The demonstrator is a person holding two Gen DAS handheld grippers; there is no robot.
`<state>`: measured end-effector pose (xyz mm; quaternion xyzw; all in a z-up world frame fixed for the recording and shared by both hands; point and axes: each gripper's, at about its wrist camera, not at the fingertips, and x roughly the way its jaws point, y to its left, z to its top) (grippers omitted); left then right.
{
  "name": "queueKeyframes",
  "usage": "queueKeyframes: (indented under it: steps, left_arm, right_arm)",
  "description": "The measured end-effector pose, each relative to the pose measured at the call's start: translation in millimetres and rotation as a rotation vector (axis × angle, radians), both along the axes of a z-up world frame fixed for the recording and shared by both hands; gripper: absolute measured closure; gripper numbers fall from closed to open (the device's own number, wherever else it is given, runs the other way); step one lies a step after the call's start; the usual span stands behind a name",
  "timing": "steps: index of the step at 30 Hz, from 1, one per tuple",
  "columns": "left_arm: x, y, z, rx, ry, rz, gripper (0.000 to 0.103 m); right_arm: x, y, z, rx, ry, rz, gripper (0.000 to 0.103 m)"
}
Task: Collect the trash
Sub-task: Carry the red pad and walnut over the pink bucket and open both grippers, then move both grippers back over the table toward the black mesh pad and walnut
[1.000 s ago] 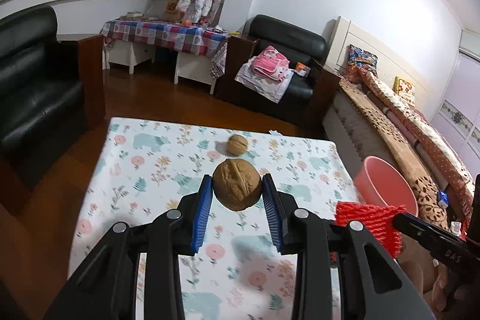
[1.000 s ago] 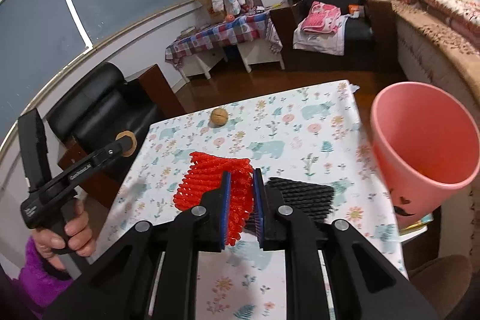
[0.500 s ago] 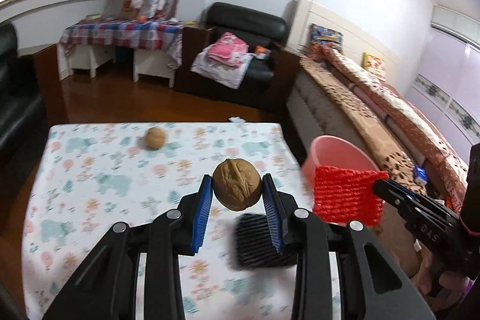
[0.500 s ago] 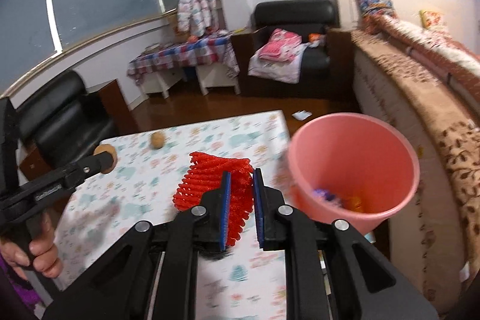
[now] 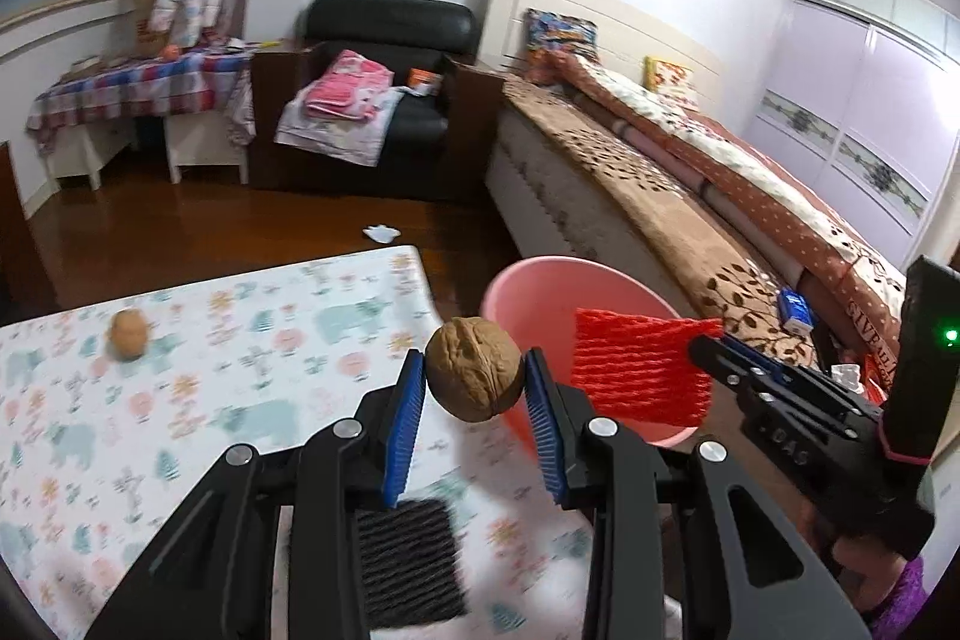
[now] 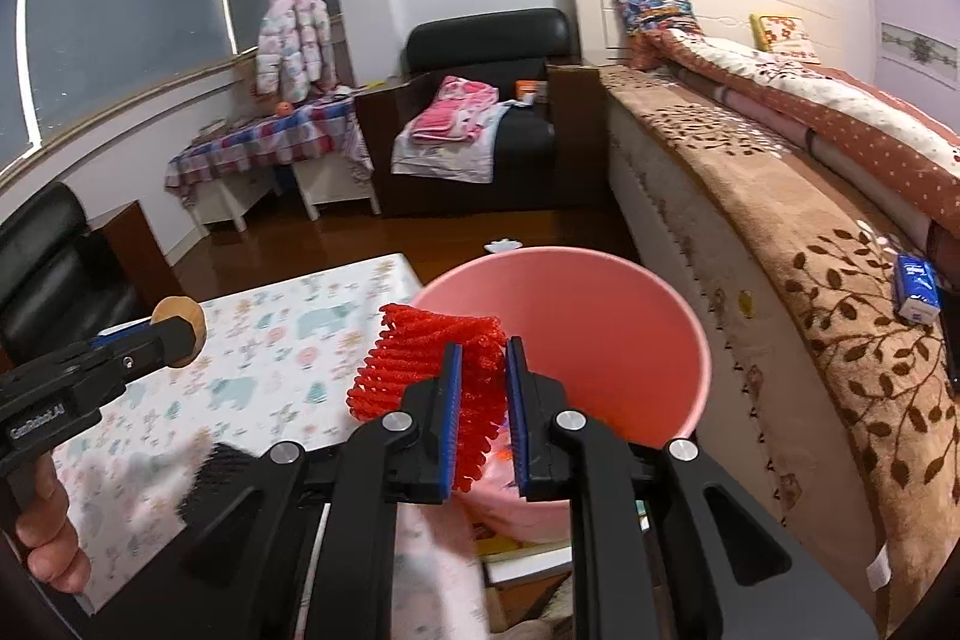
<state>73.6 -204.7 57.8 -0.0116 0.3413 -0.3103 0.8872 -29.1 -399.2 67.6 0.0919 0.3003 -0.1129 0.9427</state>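
Bed (image 6: 798, 244) with brown leaf-print blanket fills the right side, far end cut off by the lens edge in both views. Table (image 5: 198, 376) with animal-print cloth sits lower left, near edge blurred and partly hidden behind the gripper bodies. Pink bucket (image 6: 636, 316) stands on the floor between table and bed; in the right wrist view its inside is mostly bare pink wall, bottom hidden behind the fingers, so contents can't be made out. Black foam net (image 5: 408, 562) lies on the table near the front edge, smeared and half covered by the left fingers (in the right wrist view just a dark blur). Red foam net (image 6: 432, 382) is pinched in the right gripper (image 6: 483, 406), jaws nearly together with only the mesh between the blue pads, net hanging over the bucket's near rim. Left gripper (image 5: 474, 388) has its jaws about halfway apart and clamped on a walnut (image 5: 473, 376), pads pressing both sides, walnut held in the air beside the bucket's table-side rim. Second walnut (image 5: 128, 334) sits loose on the table far left, soft focus. Hand (image 6: 45, 532) on the left gripper's handle shows only fingers, rest cut off by the frame.
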Motion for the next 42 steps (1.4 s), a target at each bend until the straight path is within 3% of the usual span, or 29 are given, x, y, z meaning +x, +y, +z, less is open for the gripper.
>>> queueKeyframes:
  steps: [6, 18, 28, 32, 42]
  left_arm:
    - [12.7, -46.7, -6.8, 0.002, 0.009, -0.087, 0.070]
    - [27.1, -106.0, -43.1, 0.036, 0.088, -0.196, 0.070]
    - [23.3, -117.0, -65.5, 0.080, 0.099, -0.206, 0.070]
    - [19.5, -116.5, -63.3, 0.080, 0.085, -0.203, 0.054]
    - [14.0, -97.0, -52.2, 0.057, 0.077, -0.176, 0.051]
  right_arm:
    - [15.1, -18.7, -9.4, -0.041, 0.015, -0.041, 0.088]
    - [20.3, -55.4, -40.6, 0.016, 0.090, -0.084, 0.088]
    - [16.3, -57.7, -55.7, 0.019, 0.122, -0.108, 0.088]
    - [14.8, -54.6, -57.0, 0.016, 0.125, -0.109, 0.088]
    - [13.0, -55.7, -54.1, 0.057, 0.118, -0.115, 0.083]
